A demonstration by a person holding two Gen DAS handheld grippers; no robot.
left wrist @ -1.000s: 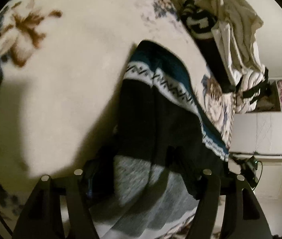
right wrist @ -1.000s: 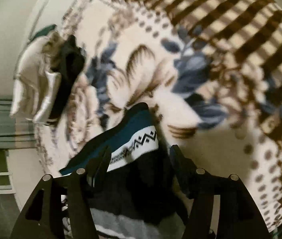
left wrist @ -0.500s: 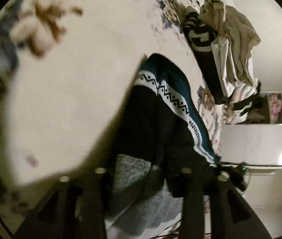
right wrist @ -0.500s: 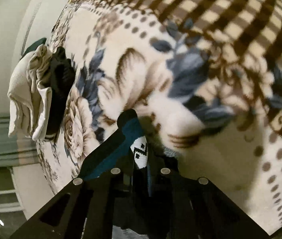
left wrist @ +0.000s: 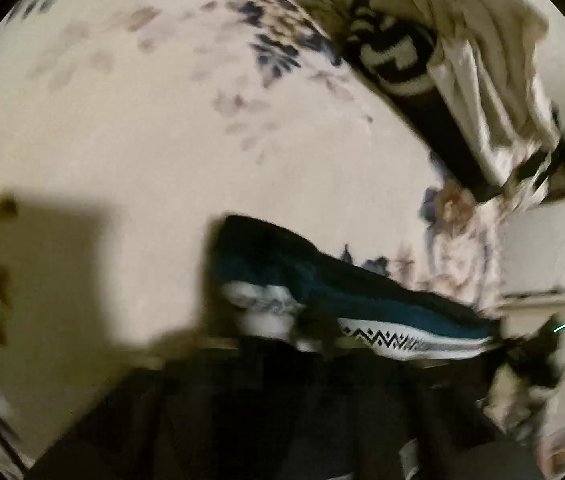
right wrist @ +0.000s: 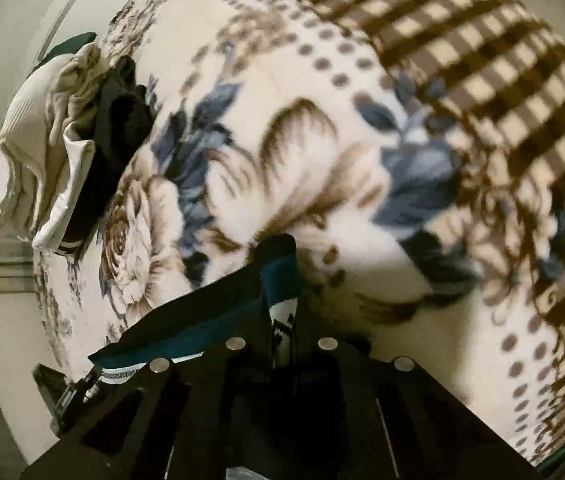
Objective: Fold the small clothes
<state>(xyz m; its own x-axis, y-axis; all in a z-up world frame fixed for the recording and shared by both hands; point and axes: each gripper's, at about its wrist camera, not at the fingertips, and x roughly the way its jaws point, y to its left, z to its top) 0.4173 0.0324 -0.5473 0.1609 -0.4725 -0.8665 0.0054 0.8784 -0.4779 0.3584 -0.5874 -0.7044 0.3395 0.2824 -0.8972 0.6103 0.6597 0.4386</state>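
A dark knit garment with a teal band and a white zigzag stripe lies on the floral blanket. In the blurred left wrist view its edge bunches up at my left gripper, whose dark jaws are closing on the cloth. In the right wrist view the garment runs off to the lower left as a taut band. My right gripper has its jaws closing tight on the garment's teal and white corner, which sticks up between the fingers.
A pile of cream and black clothes lies at the bed's far edge, seen also as clothes at the left of the right wrist view. A white box stands beyond the bed. The blanket turns checked brown at top right.
Both grippers went from wide open over the garment to closed on it. The left one then swung sideways, pulling the cloth up into a low stretched band; its view blurred.
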